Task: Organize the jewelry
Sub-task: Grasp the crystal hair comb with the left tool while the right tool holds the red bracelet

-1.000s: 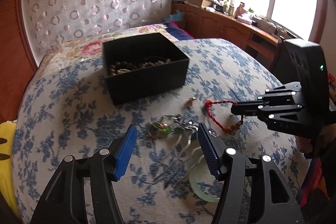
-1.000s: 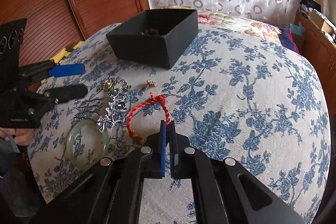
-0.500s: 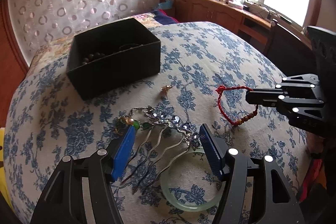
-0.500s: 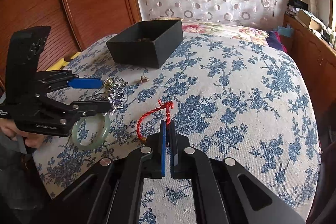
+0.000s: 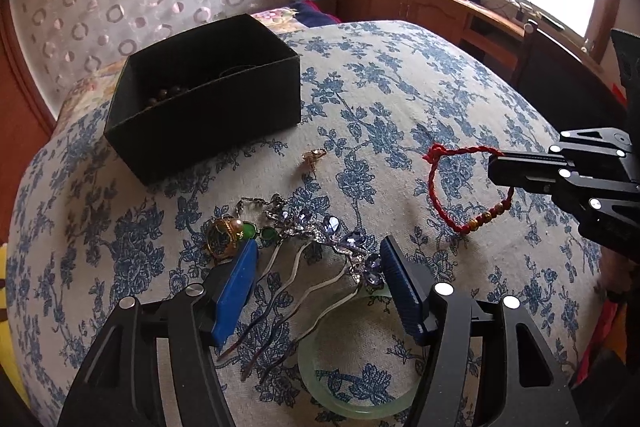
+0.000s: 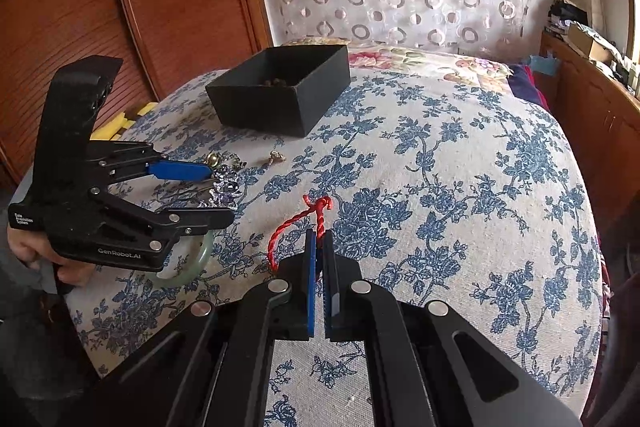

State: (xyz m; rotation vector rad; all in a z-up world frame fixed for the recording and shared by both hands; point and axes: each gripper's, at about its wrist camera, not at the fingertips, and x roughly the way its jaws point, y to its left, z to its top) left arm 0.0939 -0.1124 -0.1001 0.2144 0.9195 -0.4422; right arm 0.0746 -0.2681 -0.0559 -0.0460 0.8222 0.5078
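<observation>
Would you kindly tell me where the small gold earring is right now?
In the left wrist view the gold earring lies alone on the floral bedspread, between the black box and the red cord bracelet.

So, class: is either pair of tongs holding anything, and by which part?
The right tongs pinch the red cord bracelet on its plain cord, away from the beads. The left tongs hold nothing.

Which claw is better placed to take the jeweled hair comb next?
Left, probably. The left claw is open and straddles the jeweled hair comb. The right claw is shut on the red cord bracelet.
</observation>
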